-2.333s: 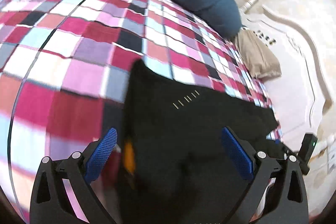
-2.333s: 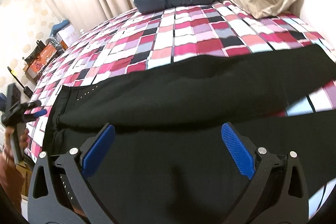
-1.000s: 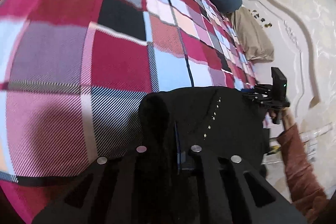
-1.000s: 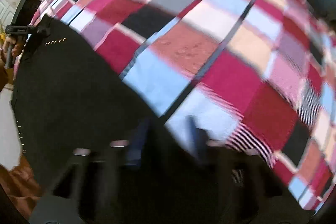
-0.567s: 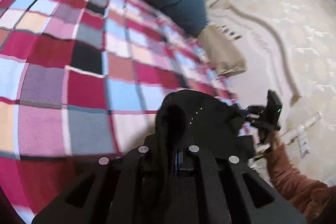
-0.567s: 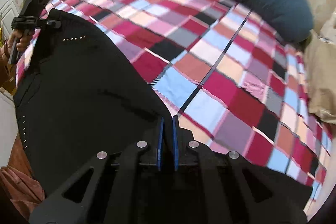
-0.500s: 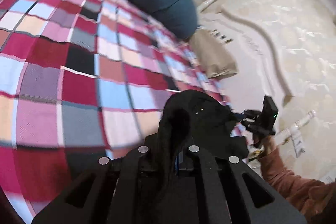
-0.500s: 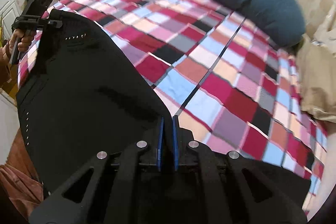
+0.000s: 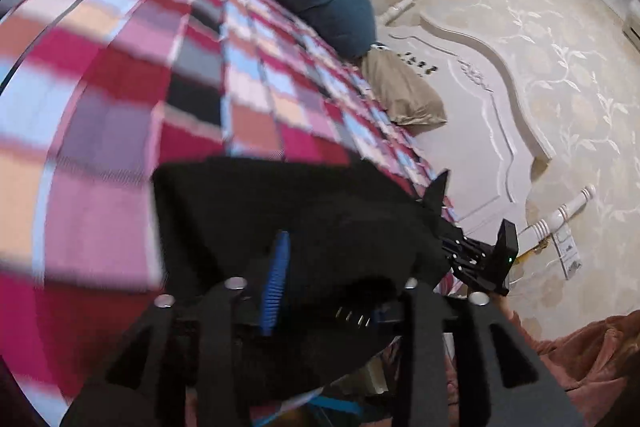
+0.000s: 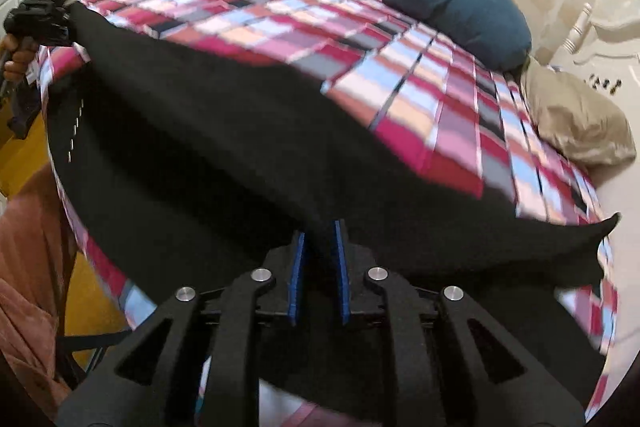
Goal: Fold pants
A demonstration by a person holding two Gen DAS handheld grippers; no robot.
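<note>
Since the frames of a second ago, both tools have swung back from the far side of the bed toward its near edge, carrying the black pants (image 10: 224, 147) with them, and the jaws of both tools have just been opening. The left tool (image 9: 332, 287) now stands parted: one blue pad (image 9: 276, 279) is exposed, and the waistband fabric, with its row of metal studs, lies loosely between the jaws with no pad seen pressing on it; I judge this corner released or nearly so. The right tool (image 10: 318, 267) has eased only slightly, and a fold of black cloth runs up between its two blue pads, which sit close on it; I read this as a grip on the pants. The pants lie doubled across the near part of the checked bedspread (image 10: 400, 67), the upper layer drawn flat, one pointed corner hanging off the right edge of the bed in the right wrist view. Holding one corner at each end appears intended to keep the folded edge taut and straight as it is laid. A blue pillow (image 10: 460, 7) and a tan pillow (image 10: 576, 123) rest at the far head end, well apart from the garment. Motion blur limits detail on the bedspread. The fold appears laid; release of the right corner remains.
</note>
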